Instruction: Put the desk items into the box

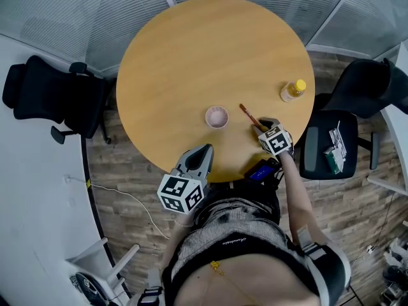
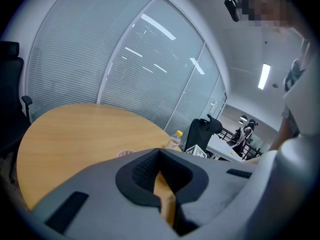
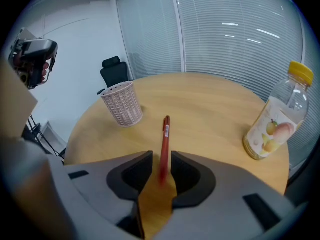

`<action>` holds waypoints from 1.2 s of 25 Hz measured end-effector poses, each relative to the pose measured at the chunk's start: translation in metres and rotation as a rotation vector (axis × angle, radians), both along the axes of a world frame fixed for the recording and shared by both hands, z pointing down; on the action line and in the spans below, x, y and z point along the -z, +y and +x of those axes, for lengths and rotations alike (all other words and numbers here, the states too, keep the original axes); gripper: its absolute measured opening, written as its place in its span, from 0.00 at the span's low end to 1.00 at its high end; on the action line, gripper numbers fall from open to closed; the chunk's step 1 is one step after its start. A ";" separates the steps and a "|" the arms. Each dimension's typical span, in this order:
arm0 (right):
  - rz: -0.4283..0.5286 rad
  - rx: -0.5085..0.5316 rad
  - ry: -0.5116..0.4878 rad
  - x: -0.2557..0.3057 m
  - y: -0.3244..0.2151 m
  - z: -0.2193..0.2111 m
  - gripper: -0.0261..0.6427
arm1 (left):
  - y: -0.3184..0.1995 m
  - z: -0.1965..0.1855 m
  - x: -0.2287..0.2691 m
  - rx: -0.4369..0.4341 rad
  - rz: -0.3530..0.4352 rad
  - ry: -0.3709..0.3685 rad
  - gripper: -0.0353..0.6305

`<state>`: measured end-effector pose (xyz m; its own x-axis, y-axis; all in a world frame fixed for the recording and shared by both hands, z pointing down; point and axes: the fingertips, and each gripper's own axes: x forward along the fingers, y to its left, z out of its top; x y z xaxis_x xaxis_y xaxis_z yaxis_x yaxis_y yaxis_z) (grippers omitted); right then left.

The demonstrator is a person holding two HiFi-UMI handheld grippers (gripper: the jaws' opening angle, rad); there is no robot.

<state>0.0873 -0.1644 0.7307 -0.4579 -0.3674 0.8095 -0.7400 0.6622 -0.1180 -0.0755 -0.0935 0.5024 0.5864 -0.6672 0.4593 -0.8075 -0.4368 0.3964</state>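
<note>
Pen (image 3: 165, 136) — slim, red, small white label — flat on wooden table (image 3: 215, 104)

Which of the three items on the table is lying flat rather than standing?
The red pen, lying flat on the table between the open jaws of the right gripper. The pink mesh cup and the yellow-capped bottle both stand upright.

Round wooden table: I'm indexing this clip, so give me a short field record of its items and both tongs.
surface: round wooden table
items: pink patterned cup; clear plastic bottle with yellow cap; red pen
box: not in view
right tongs: open, red pen lying between them, not gripped
left tongs: shut, empty
</note>
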 end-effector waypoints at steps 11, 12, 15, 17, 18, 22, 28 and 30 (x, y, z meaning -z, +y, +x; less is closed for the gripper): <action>0.001 0.003 0.056 -0.018 0.009 0.006 0.17 | 0.002 -0.002 -0.001 0.004 0.002 0.002 0.05; 0.002 -0.004 0.055 -0.018 0.009 0.007 0.16 | 0.002 -0.002 -0.001 0.005 0.001 0.003 0.05; 0.014 0.008 0.055 -0.018 0.007 0.007 0.15 | 0.002 -0.001 -0.002 0.007 0.001 0.003 0.05; 0.015 0.017 0.062 -0.018 0.008 0.006 0.15 | 0.002 -0.002 -0.001 0.006 0.002 0.004 0.05; 0.009 0.014 0.062 -0.018 0.009 0.006 0.14 | 0.003 -0.002 -0.001 0.006 0.003 0.006 0.05; 0.007 -0.019 0.038 -0.018 0.007 0.008 0.13 | 0.003 0.001 -0.002 0.005 0.003 0.012 0.05; 0.023 -0.021 0.036 -0.019 0.007 0.009 0.13 | 0.007 0.003 -0.002 0.004 0.005 0.014 0.05; 0.014 -0.026 0.034 -0.020 0.007 0.010 0.13 | 0.007 0.003 -0.003 0.000 0.005 0.004 0.05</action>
